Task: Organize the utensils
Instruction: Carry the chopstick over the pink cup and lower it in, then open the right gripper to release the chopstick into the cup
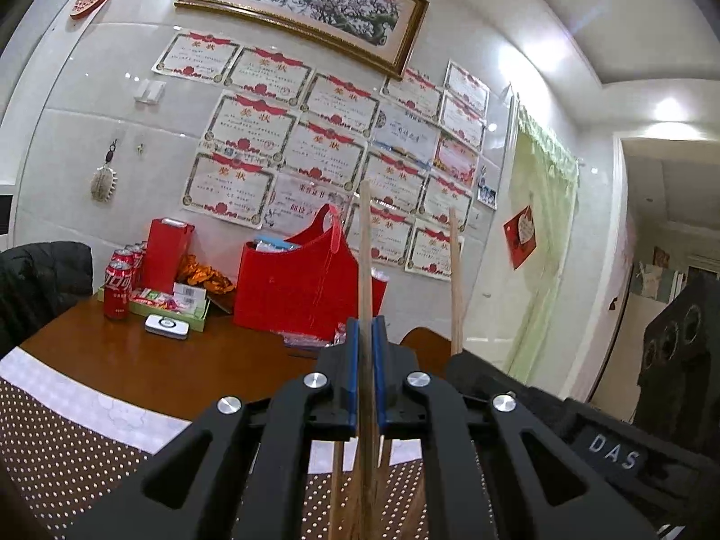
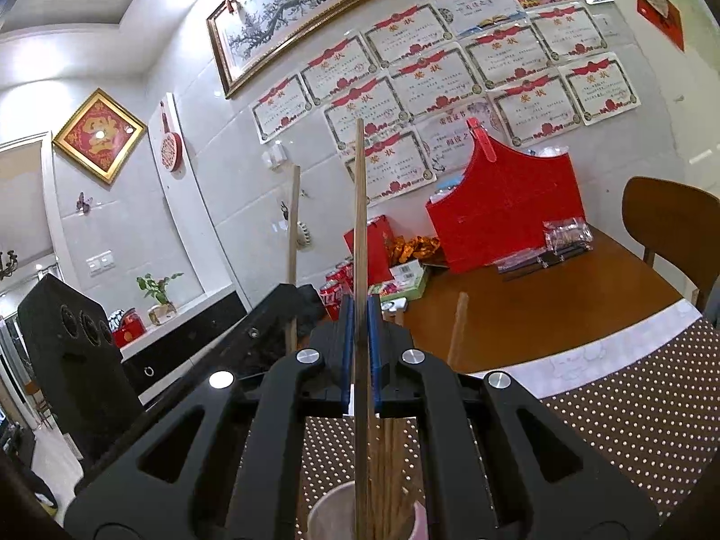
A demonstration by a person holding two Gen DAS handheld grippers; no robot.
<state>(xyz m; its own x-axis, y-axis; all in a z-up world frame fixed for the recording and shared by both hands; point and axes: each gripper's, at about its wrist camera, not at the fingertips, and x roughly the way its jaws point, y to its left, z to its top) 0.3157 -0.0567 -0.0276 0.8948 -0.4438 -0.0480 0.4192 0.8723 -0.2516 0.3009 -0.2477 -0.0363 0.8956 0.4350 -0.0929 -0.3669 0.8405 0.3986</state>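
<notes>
In the left wrist view my left gripper (image 1: 366, 335) is shut on an upright wooden chopstick (image 1: 364, 252), clamped between its blue pads (image 1: 353, 360). To its right stands a second chopstick (image 1: 455, 279), rising from the black body of the other gripper (image 1: 517, 387). In the right wrist view my right gripper (image 2: 360, 312) is shut on its own upright chopstick (image 2: 359, 207). Left of it, the left gripper's chopstick (image 2: 293, 225) stands above that gripper's body (image 2: 270, 328). Below the jaws a pale cup (image 2: 330, 513) holds several chopsticks, and one loose chopstick (image 2: 459, 328) leans out to the right.
The brown table (image 1: 148, 360) carries a dotted mat (image 2: 630, 405), a red basket (image 1: 292, 283), cola cans (image 1: 118, 288), a red gift bag (image 1: 166, 252), a green tray (image 1: 180, 310) and a white device (image 1: 166, 326). A wooden chair (image 2: 670, 220) stands at the right, a black speaker (image 2: 67, 337) at the left.
</notes>
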